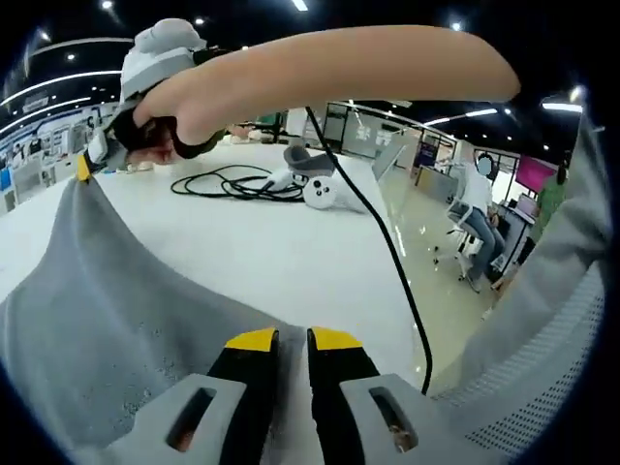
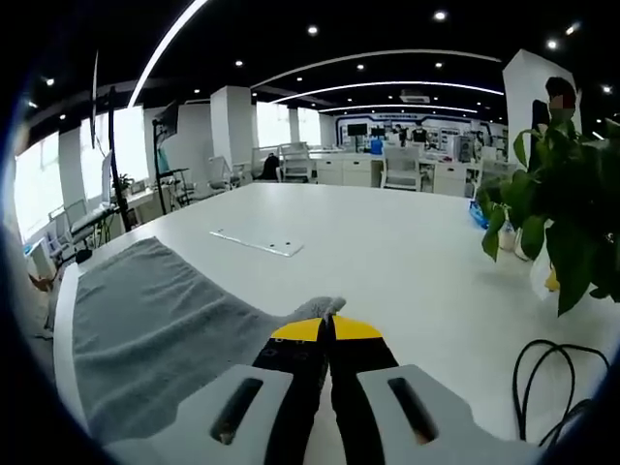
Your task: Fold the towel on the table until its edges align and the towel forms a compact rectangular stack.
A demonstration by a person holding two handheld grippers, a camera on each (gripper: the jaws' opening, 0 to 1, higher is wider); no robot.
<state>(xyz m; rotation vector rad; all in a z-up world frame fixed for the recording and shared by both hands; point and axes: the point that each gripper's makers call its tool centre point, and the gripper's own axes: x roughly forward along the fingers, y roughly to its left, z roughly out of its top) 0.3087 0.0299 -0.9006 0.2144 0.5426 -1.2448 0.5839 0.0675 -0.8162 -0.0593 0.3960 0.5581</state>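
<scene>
A grey towel (image 1: 107, 320) hangs stretched above the white table (image 1: 271, 252), and its top edge runs from my own jaws up to the far left. My left gripper (image 1: 293, 339) has its yellow-tipped jaws nearly together on that edge. At the upper left a hand holds my right gripper (image 1: 85, 167), pinched on the towel's far corner. In the right gripper view, my right gripper (image 2: 325, 329) is shut with a towel corner (image 2: 320, 308) poking out past the tips. The rest of the towel (image 2: 155, 329) spreads away to the left over the table (image 2: 407, 252).
Coiled black cables (image 1: 232, 184) and a white controller (image 1: 320, 191) lie farther back on the table. A thin black cord (image 1: 387, 252) trails down from the arm. A flat white plate (image 2: 257, 242), a potted plant (image 2: 557, 213) and a black cable loop (image 2: 542, 378) share the tabletop.
</scene>
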